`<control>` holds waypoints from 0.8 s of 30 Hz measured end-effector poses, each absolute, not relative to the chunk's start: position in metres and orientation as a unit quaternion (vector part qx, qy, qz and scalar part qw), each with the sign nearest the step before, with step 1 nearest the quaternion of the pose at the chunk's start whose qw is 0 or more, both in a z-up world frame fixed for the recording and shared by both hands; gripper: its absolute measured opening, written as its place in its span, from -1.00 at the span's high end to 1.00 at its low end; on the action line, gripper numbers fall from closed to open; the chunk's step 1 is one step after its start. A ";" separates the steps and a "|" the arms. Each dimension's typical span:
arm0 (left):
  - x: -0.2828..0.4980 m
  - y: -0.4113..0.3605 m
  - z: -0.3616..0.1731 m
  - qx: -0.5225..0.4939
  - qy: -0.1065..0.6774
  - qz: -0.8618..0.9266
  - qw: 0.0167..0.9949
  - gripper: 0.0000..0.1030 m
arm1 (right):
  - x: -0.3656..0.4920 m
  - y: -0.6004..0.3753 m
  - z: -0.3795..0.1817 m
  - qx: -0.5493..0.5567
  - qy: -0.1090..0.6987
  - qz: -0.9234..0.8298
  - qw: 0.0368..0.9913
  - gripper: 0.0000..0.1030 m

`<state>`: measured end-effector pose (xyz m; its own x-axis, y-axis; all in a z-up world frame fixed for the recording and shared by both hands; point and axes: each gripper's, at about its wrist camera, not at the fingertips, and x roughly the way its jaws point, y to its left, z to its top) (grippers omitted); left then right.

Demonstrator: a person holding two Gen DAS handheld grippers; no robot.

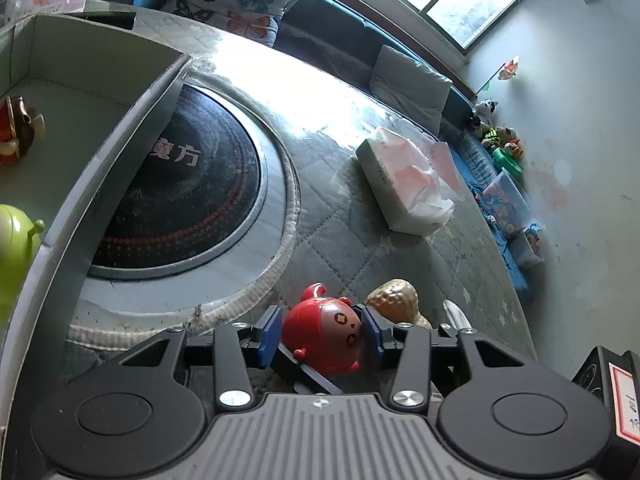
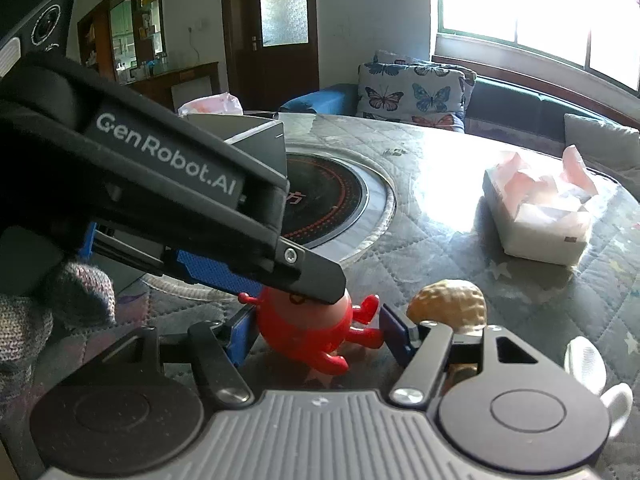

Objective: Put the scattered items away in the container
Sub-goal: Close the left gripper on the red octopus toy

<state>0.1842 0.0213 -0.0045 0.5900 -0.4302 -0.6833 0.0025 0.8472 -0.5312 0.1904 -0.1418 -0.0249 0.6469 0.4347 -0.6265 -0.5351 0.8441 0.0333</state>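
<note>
A red round toy figure (image 1: 325, 334) lies on the quilted table between the blue pads of my left gripper (image 1: 322, 330), which is shut on it. In the right wrist view the same red toy (image 2: 308, 322) sits between the pads of my right gripper (image 2: 316, 334), with a gap on the right side; my left gripper's finger (image 2: 256, 272) reaches over it from the left. A tan peanut-shaped toy (image 1: 394, 298) lies just right of the red one and also shows in the right wrist view (image 2: 450, 300). The grey box container (image 1: 92, 80) stands at the left, holding a green toy (image 1: 16, 240) and a brown-red toy (image 1: 18, 132).
A round black hotplate (image 1: 188, 184) is set in the table's middle. A tissue pack (image 1: 404, 184) lies at the far right. A white object (image 2: 588, 364) lies by my right gripper. A sofa with a butterfly cushion (image 2: 412, 92) stands beyond the table.
</note>
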 end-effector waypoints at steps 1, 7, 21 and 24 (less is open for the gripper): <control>0.183 0.022 -0.005 -0.246 0.435 -0.127 0.857 0.09 | 0.189 -0.141 -0.025 -0.079 0.323 0.269 0.904 -0.29; 0.180 0.026 -0.005 -0.254 0.437 -0.124 0.854 0.09 | 0.183 -0.138 -0.022 -0.095 0.313 0.268 0.906 -0.31; 0.177 0.024 -0.004 -0.254 0.435 -0.118 0.856 0.10 | 0.167 -0.128 -0.018 -0.124 0.302 0.278 0.904 0.05; 0.172 0.027 0.001 -0.258 0.429 -0.118 0.858 0.10 | 0.164 -0.126 -0.014 -0.126 0.301 0.279 0.903 0.05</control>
